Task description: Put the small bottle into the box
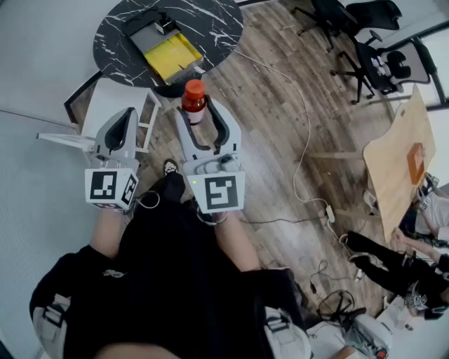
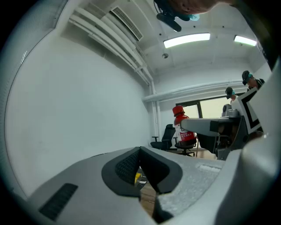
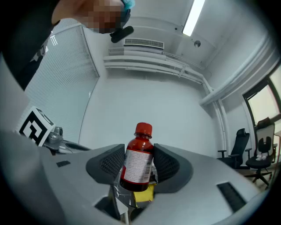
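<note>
A small dark-red bottle (image 1: pixel 193 100) with a red cap and a white label stands upright between the pads of my right gripper (image 1: pixel 200 112), which is shut on its body. The right gripper view shows the bottle (image 3: pixel 139 160) pinched at its label by both pads of that gripper (image 3: pixel 139 166). My left gripper (image 1: pixel 126 116) hangs beside it to the left, shut and empty; its own view shows its jaws (image 2: pixel 140 169) pressed together and the bottle (image 2: pixel 181 127) off to the right. The box (image 1: pixel 172 50), grey with a yellow inside, lies open on the round black marble table (image 1: pixel 210 21) ahead.
A white frame rack (image 1: pixel 112 105) stands on the floor left of the grippers. Cables (image 1: pixel 305 140) run over the wooden floor. Office chairs (image 1: pixel 372 56) stand at the far right, with a wooden tabletop (image 1: pixel 396 158) and a seated person (image 1: pixel 414 242) beyond.
</note>
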A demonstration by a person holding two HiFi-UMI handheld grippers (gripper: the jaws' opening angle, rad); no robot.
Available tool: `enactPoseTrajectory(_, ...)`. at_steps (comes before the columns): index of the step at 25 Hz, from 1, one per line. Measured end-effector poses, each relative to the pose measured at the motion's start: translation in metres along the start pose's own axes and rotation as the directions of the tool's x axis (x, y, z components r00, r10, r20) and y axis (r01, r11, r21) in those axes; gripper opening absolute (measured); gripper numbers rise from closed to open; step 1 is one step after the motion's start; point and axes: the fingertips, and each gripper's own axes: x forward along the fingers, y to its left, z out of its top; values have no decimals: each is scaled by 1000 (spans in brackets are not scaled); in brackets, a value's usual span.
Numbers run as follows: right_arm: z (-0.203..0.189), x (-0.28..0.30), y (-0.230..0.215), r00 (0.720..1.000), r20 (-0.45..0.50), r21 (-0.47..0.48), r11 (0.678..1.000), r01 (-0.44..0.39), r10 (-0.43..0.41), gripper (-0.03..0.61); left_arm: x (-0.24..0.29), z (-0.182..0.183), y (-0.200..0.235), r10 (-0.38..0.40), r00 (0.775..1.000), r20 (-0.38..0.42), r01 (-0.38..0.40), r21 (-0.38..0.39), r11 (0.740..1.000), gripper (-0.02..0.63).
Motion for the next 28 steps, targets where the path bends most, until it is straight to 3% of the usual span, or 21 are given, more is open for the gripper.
enactPoseTrajectory(6, -4, 51, 0, 1000, -4, -1, 1000, 12, -12, 198, 42, 6, 45, -26, 1000, -1, 26, -26, 999, -2)
enactPoseTrajectory(14, -6, 93, -10, 996, -19, -37, 996, 83, -84, 195, 86, 10, 66, -151, 988, -6, 151, -21, 988, -1)
enactPoseTrajectory(28, -24, 136, -14, 984, -54, -34, 985, 170, -171, 193, 125, -10, 95, -265, 963, -41, 263, -33, 964, -2)
